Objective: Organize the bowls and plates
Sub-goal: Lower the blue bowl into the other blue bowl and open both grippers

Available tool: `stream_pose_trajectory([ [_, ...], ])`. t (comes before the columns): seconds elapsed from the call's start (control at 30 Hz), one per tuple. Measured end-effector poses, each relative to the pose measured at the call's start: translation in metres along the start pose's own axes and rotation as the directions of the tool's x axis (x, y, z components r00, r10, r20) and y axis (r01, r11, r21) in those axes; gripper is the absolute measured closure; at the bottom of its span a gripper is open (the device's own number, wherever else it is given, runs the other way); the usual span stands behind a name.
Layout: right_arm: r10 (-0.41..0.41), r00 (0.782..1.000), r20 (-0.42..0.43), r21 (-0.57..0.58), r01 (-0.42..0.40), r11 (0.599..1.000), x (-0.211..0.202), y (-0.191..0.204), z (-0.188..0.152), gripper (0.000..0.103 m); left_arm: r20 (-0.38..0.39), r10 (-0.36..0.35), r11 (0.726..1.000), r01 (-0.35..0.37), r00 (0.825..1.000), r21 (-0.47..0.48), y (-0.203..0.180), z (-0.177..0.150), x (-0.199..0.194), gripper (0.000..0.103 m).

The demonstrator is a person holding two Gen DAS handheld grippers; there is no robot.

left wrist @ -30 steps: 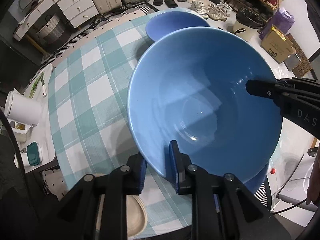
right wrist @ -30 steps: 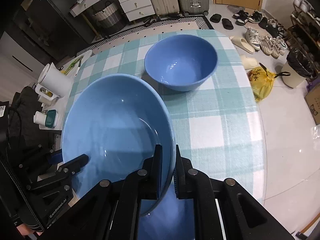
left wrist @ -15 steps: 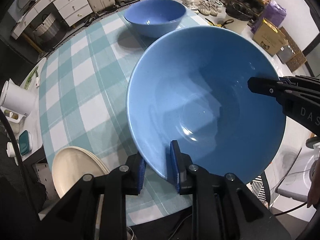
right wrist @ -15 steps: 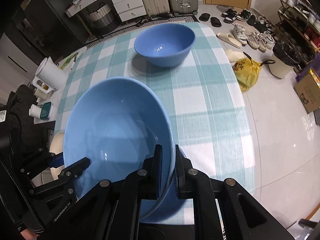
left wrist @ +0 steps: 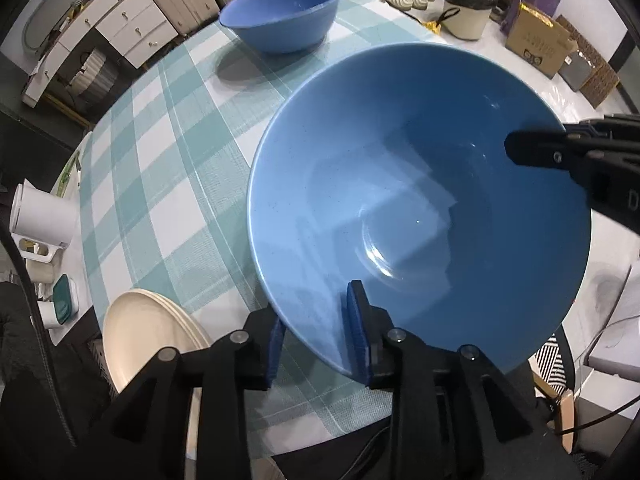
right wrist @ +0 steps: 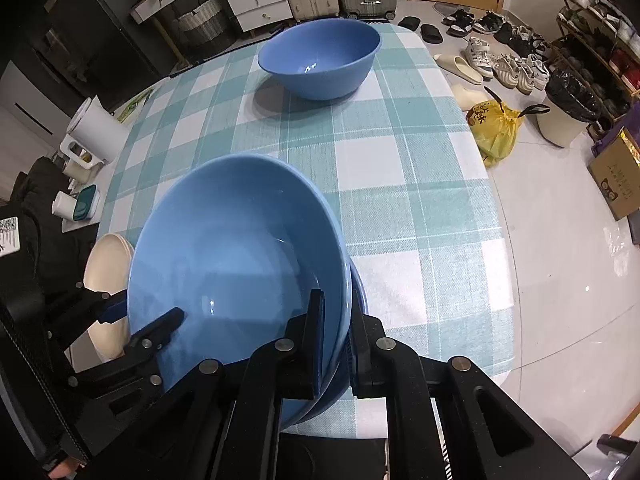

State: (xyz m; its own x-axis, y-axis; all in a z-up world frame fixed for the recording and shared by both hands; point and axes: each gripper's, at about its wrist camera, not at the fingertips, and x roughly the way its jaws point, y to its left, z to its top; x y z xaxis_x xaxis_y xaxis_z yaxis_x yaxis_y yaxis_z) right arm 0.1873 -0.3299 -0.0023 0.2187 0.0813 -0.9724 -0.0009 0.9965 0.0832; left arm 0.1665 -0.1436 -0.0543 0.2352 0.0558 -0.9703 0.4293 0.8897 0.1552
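A large blue bowl (left wrist: 420, 200) (right wrist: 240, 260) hangs low over the near edge of the checked table (left wrist: 160, 160) (right wrist: 400, 160). My right gripper (right wrist: 338, 340) is shut on its right rim; one of its fingers (left wrist: 532, 152) reaches in over that rim. My left gripper (left wrist: 316, 340) straddles the left rim. Its jaws are opening, and the blue pads (left wrist: 274, 344) stand apart from the wall. A darker blue rim (right wrist: 358, 292) shows just under the held bowl. A second blue bowl (left wrist: 284, 12) (right wrist: 320, 60) stands at the far end. Stacked cream plates (left wrist: 148, 340) (right wrist: 108, 264) lie at the near left.
A white jug (left wrist: 40, 220) (right wrist: 100, 128) and small containers sit on a side shelf left of the table. On the floor to the right are a yellow bag (right wrist: 496, 128), shoes, a bin (left wrist: 466, 20) and a cardboard box (left wrist: 536, 40).
Both grippers carried the large bowl back toward the table's near edge and lower. The far bowl dropped away, the cream plates came into view, and the left jaws widened.
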Motion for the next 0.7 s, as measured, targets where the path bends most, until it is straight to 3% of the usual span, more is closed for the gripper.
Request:
stream_pose_trajectory([
  [0.1, -0.004, 1.000, 0.000, -0.007, 0.004, 1.000, 0.007, -0.002, -0.004, 0.093, -0.016, 0.043, 0.998, -0.042, 0.999, 0.038, -0.004, -0.004, 0.006, 0.074],
  [0.2, -0.006, 1.000, 0.025, -0.020, 0.007, 1.000, 0.008, -0.001, -0.007, 0.093, 0.029, 0.132, 0.988, -0.133, 0.991, 0.074, -0.010, -0.006, 0.005, 0.073],
  [0.47, 0.036, 0.998, 0.044, 0.014, -0.037, 0.999, 0.009, -0.016, -0.018, 0.093, 0.043, 0.111, 0.990, -0.114, 0.993, 0.078, -0.017, -0.009, 0.009, 0.071],
  [0.6, 0.087, 0.993, 0.085, 0.049, -0.091, 0.995, 0.000, -0.026, -0.023, 0.093, 0.072, 0.082, 0.996, -0.084, 0.994, 0.015, -0.011, -0.012, 0.009, 0.071],
  [0.63, 0.108, 0.989, 0.104, 0.060, -0.115, 0.992, -0.004, -0.029, -0.025, 0.093, 0.086, 0.083, 0.997, -0.083, 0.993, -0.004, -0.008, -0.012, 0.008, 0.067],
  [0.67, 0.129, 0.984, 0.122, 0.065, -0.138, 0.988, -0.007, -0.031, -0.027, 0.093, 0.105, 0.086, 0.996, -0.083, 0.991, -0.030, -0.005, -0.014, 0.006, 0.054],
  [0.7, 0.138, 0.980, 0.141, 0.063, -0.148, 0.987, -0.012, -0.030, -0.029, 0.093, 0.127, 0.094, 0.994, -0.086, 0.987, -0.063, -0.002, -0.016, 0.004, 0.048],
])
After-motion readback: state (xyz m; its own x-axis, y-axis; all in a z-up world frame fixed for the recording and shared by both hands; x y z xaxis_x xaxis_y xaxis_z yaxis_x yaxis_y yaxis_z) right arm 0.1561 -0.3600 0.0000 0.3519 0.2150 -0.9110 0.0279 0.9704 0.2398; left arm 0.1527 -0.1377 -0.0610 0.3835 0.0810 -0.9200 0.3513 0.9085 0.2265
